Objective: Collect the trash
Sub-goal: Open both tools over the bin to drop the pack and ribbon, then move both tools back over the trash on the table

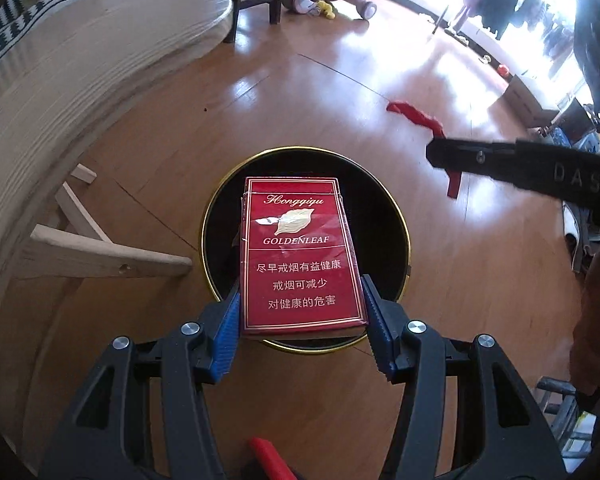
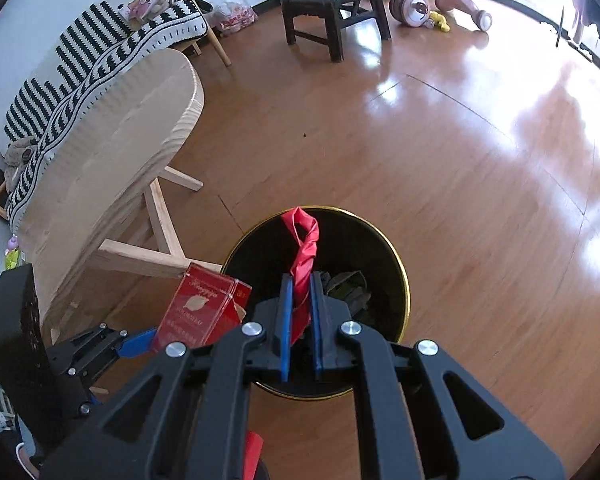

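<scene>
**Both tools loaded above the trash bin**

The left tool [image 1: 300, 308] is clamped on a red cigarette pack [image 1: 300, 256], its blue pads [image 1: 228, 332] pressing the pack's two long sides near the lower end. The pack lies face up, lettering readable, directly over the mouth of the trash bin [image 1: 396, 216], a round black bin with a thin gold rim that stands on the wooden floor [image 1: 300, 100]. The pack is above the opening, not inside it.

The right tool [image 2: 300, 296] is closed on a twisted red ribbon [image 2: 305, 248], which sticks out past the fingertips and loops over the far part of the bin [image 2: 396, 280]. Some dark trash [image 2: 348, 288] lies inside the bin. From the left wrist view the ribbon [image 1: 416, 118] hangs from the tip of the right tool [image 1: 444, 156], off to the right of the bin.

A light wooden table [image 2: 112, 152] stands just left of the bin, its cross-legged base close to the rim. Farther off on the floor are a black stool [image 2: 332, 12] and a pink ride-on toy [image 2: 436, 0].
</scene>
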Available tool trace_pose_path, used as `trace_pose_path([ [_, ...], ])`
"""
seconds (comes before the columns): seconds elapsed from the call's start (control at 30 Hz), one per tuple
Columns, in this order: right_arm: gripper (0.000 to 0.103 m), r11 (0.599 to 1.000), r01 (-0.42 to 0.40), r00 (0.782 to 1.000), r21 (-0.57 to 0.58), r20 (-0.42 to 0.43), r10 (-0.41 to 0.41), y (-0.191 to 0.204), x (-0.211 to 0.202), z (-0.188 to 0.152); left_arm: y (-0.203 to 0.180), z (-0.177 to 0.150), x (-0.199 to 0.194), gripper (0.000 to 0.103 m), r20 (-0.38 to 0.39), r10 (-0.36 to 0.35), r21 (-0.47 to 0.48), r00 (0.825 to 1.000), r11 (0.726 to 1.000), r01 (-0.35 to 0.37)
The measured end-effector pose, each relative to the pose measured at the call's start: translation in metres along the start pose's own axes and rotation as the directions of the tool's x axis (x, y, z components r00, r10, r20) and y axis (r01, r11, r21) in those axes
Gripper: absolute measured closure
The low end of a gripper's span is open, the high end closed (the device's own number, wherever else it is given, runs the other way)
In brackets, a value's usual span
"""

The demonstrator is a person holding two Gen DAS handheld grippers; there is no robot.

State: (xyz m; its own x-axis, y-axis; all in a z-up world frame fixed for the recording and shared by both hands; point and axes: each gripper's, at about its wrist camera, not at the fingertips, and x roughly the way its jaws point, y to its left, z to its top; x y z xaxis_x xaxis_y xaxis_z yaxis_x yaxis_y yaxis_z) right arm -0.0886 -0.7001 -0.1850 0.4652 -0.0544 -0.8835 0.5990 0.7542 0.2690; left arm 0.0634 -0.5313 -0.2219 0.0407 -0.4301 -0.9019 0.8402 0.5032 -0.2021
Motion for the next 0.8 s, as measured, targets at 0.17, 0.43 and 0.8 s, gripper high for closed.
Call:
trace_pose_path([
  [0.17, 0.094, 1.000, -0.011, 1.000, 0.010, -0.002, 0.011, -0.002, 0.004, 0.005, -0.006, 0.006, 0.006, 0.049, 0.003, -0.003, 0.002, 1.000, 1.000, 0.003],
  [0.43, 0.028, 0.999, 0.000, 0.999, 0.034, 0.035, -0.001, -0.008, -0.006, 0.007, -0.007, 0.007, 0.006, 0.027, 0.005, -0.002, -0.007, 1.000, 1.000, 0.002],
  [0.8, 0.022, 1.000, 0.012, 0.997, -0.018, 0.075, -0.010, 0.020, -0.034, 0.014, 0.019, 0.008, -0.058, 0.019, 0.096, -0.057, -0.076, 0.994, 0.995, 0.064],
])
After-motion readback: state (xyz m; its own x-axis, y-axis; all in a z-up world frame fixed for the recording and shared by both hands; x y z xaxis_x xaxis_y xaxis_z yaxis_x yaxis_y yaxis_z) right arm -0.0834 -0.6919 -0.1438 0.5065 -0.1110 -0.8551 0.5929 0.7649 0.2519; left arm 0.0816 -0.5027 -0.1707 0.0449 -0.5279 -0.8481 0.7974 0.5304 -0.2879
